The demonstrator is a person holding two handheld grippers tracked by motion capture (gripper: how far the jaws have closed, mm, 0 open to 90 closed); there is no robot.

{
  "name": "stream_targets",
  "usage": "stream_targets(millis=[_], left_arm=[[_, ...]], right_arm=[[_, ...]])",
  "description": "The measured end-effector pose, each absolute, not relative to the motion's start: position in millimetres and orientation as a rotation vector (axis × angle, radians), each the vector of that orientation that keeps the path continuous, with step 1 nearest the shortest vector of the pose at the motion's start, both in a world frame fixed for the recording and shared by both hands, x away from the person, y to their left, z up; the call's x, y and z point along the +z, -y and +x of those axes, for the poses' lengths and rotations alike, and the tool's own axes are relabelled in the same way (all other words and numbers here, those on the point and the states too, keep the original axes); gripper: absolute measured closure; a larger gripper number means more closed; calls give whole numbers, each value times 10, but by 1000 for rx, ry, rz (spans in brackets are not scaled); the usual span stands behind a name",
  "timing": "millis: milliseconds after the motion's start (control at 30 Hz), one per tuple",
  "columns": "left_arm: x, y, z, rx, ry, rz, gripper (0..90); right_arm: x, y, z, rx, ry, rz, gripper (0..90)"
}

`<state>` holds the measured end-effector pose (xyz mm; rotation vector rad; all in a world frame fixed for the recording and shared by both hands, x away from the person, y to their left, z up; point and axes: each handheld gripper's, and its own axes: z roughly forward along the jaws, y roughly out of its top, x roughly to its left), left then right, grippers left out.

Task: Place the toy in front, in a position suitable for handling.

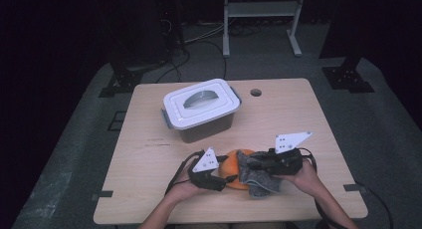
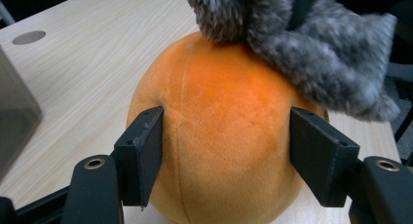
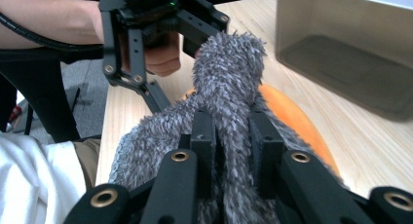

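Left gripper view: left gripper (image 2: 226,151) clamps the orange plush ball (image 2: 219,136), while right gripper (image 3: 233,136) pinches grey fuzzy cloth (image 3: 229,68) covering the ball's top.

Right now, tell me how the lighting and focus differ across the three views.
High view: dim, with dark surroundings, and the white-lidded box is its brightest thing. Left gripper view: bright and even; the orange plush ball is sharp. Right gripper view: the grey fuzzy cloth is sharp, the near jaws are soft.
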<state>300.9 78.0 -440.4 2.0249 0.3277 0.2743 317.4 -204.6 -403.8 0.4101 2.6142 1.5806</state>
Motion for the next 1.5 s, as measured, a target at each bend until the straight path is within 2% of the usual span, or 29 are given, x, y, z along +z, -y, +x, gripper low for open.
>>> stream_targets(millis=[233,433,567,700,767,900,1000,1033,1100,1167,1367,1500], left_arm=[[-4410,-819,3068,246,-324,2021,198],[-4385,-714,3019,295,-335,2022,372],[-4352,-679,3006,311,-323,2013,409],[-4365,-732,3026,296,-322,1995,416],[-4381,-733,3048,274,-329,1988,352],[-4469,-650,3104,234,-359,2007,116],[-4525,-588,3123,214,-369,2017,78],[-4527,-591,3116,221,-363,2018,111],[-4499,-619,3093,270,-353,2019,264],[-4446,-632,3074,318,-336,2028,331],[-4330,-678,3060,373,-330,2048,352],[-4248,-646,3001,394,-288,2042,355]], right_arm=[[-4097,2237,3235,1585,-2592,501,763],[-3926,2106,3139,1576,-2564,406,764],[-3897,1959,3084,1496,-2597,344,765],[-3933,2048,3136,1484,-2598,380,767],[-3948,2123,3156,1501,-2592,415,767],[-3988,2147,3149,1515,-2610,415,767],[-4007,2104,3147,1519,-2621,401,767],[-4011,2092,3151,1517,-2622,396,767],[-3999,2079,3156,1509,-2620,398,767],[-3941,2094,3154,1526,-2596,396,767],[-3673,2030,3077,1556,-2543,330,767],[-3722,1820,3102,1475,-2604,282,767]])
